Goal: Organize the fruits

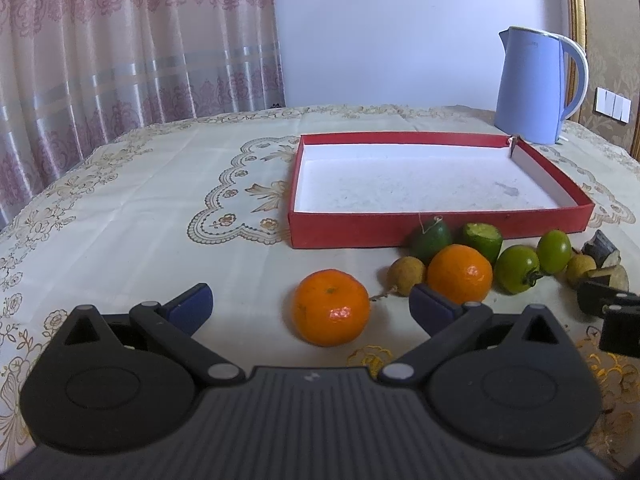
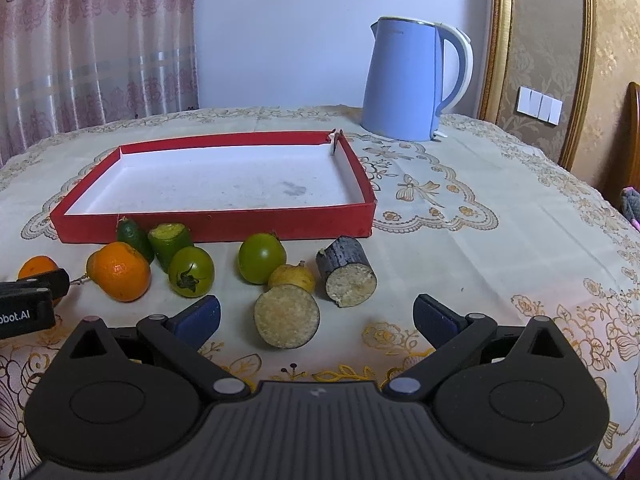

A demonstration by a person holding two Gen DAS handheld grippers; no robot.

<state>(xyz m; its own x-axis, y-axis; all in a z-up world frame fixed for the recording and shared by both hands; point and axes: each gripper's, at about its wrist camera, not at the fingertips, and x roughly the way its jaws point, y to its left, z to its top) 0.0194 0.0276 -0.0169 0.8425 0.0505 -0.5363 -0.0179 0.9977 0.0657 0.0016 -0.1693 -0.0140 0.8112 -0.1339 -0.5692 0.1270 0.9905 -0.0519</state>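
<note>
A red tray (image 1: pixel 400 230) with a white floor (image 2: pixel 224 224) lies on the table, empty. In front of it lie two oranges (image 1: pixel 330 307) (image 1: pixel 460 273), two green tomatoes (image 2: pixel 191 271) (image 2: pixel 262 258), small green cut pieces (image 2: pixel 170 242), a brownish longan (image 1: pixel 407 276) and two dark-skinned cut chunks (image 2: pixel 287 322) (image 2: pixel 347 272). My left gripper (image 1: pixel 312 306) is open, its pads either side of the near orange. My right gripper (image 2: pixel 318 318) is open, with the round cut chunk between its fingers.
A blue electric kettle (image 2: pixel 404 80) stands behind the tray at the back right. The table has a cream embroidered cloth (image 1: pixel 140 200). A curtain (image 1: pixel 120 40) hangs behind on the left. The other gripper shows at each view's edge (image 1: pixel 612 308).
</note>
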